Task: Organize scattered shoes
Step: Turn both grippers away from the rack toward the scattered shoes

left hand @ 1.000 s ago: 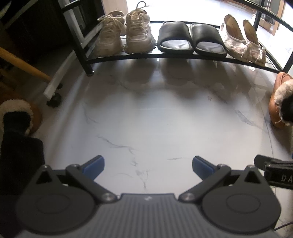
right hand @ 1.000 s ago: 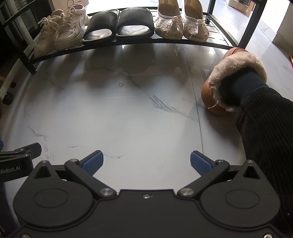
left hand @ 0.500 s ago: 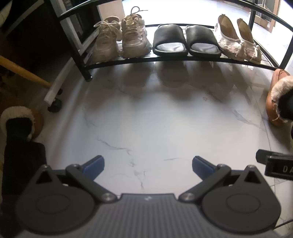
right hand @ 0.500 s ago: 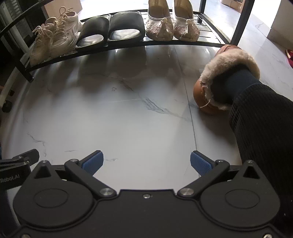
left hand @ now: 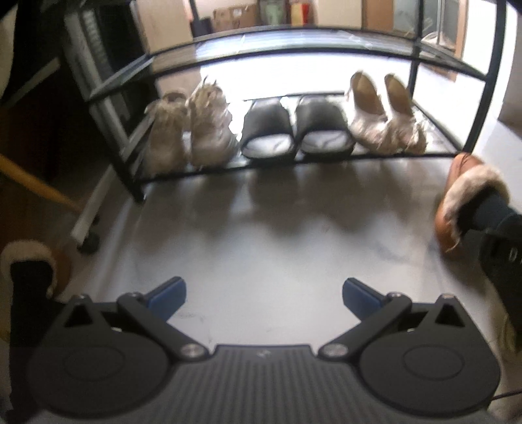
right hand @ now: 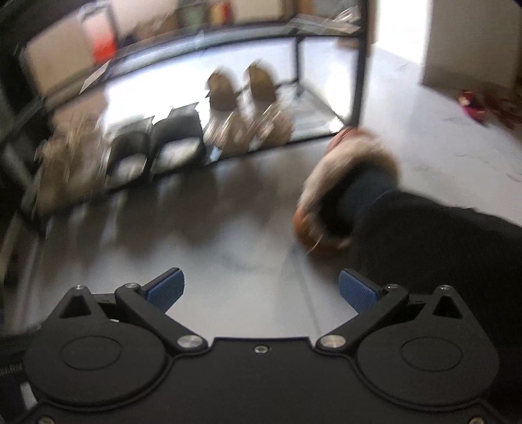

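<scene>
Marble floor bare ahead; view now pulled back, blurred. Sneakers, slides, flats paired on rack shelf. Left gripper, right gripper both released, empty. Task looks finished.

Pale marble floor, glossy, with faint grey veining, darkened by soft shadow along the front of a black metal rack. Strong light enters behind the rack, leaving the floor there overexposed. Cardboard boxes stand against the far wall. A white-framed cart on a black caster stands left of the rack, with a wooden pole slanting beside it. In the right wrist view, blurred by motion, a cardboard box stands far right, with a red item on the floor near it.
</scene>
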The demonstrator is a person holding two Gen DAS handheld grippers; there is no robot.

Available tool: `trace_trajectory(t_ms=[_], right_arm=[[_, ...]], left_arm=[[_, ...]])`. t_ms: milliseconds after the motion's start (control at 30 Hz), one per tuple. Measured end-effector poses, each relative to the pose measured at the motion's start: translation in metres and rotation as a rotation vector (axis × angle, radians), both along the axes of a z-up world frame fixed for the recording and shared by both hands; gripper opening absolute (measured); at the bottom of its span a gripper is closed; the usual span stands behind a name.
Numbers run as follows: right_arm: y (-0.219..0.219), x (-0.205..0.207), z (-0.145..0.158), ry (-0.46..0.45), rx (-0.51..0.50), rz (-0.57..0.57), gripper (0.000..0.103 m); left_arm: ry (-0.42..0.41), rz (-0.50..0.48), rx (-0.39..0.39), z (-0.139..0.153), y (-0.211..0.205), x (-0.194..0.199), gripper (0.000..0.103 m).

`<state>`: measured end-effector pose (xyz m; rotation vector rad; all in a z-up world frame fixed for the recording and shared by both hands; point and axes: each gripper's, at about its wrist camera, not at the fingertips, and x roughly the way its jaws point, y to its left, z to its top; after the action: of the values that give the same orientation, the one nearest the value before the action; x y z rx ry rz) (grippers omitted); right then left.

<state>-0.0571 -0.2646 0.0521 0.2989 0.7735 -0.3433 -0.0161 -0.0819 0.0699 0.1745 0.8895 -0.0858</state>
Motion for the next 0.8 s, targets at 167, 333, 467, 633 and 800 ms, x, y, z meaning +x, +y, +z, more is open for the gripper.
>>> trace_trajectory(t_ms=[167,333,467,633,800], right_arm=[[-0.038,-0.032,0.022,-0.145,0.173,-0.105,0.103],[-0.059,-0.072,0.056,-0.328,0.229,-0.116,0.103],[-0.081,-0.102,0.097,-0.474,0.156,-0.147,0.103],[-0.127,-0.142,0.125,-0.583,0.141,-0.264,0.103],[-0.191,-0.201,0.14,-0.641,0.131,-0.47,0.103]], left_arm=[[-0.047,-0.062,-0.02,0.023,-0.025,0.0,0.102],[-0.094,-0.145,-0.04,0.046,-0.056,-0.005,0.102],[-0.127,-0.219,-0.061,0.065,-0.086,-0.01,0.102],[-0.146,-0.328,-0.079,0.082,-0.125,-0.019,0.102],[-0.161,-0.483,-0.101,0.11,-0.174,-0.034,0.102]])
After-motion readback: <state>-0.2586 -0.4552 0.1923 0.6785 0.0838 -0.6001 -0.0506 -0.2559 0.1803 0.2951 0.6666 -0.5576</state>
